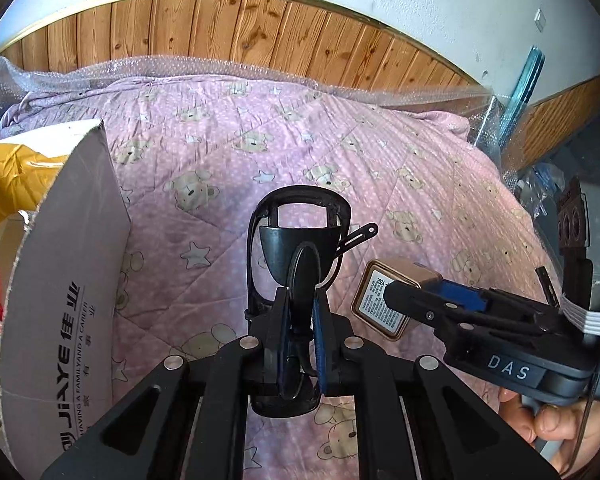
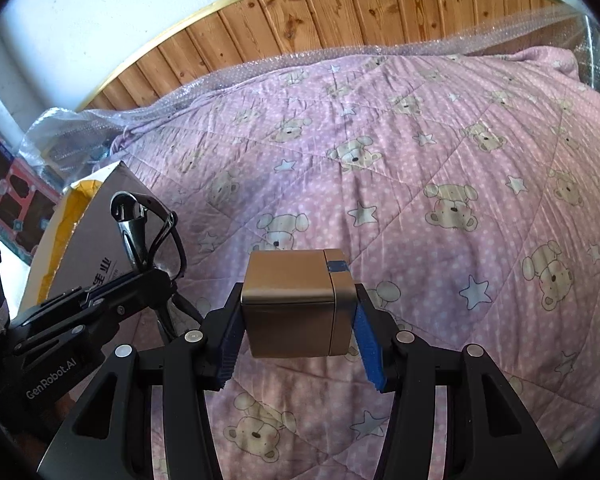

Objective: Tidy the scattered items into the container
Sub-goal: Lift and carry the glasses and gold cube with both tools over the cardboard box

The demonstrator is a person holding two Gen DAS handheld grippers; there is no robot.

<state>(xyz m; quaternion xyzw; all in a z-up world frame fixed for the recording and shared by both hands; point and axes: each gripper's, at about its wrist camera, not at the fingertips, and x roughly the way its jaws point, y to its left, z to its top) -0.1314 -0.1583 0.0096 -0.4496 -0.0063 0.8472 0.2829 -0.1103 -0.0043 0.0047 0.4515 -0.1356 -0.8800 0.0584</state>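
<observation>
over pink quilt (image 2: 420,160), left tool (image 1: 300,312) grips goggles (image 1: 300,236), right tool (image 2: 296,320) gold box (image 2: 292,300)

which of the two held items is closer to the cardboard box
The black plastic holder in the left gripper is closer to the cardboard box; the copper-coloured cube box in the right gripper is farther away.
</observation>
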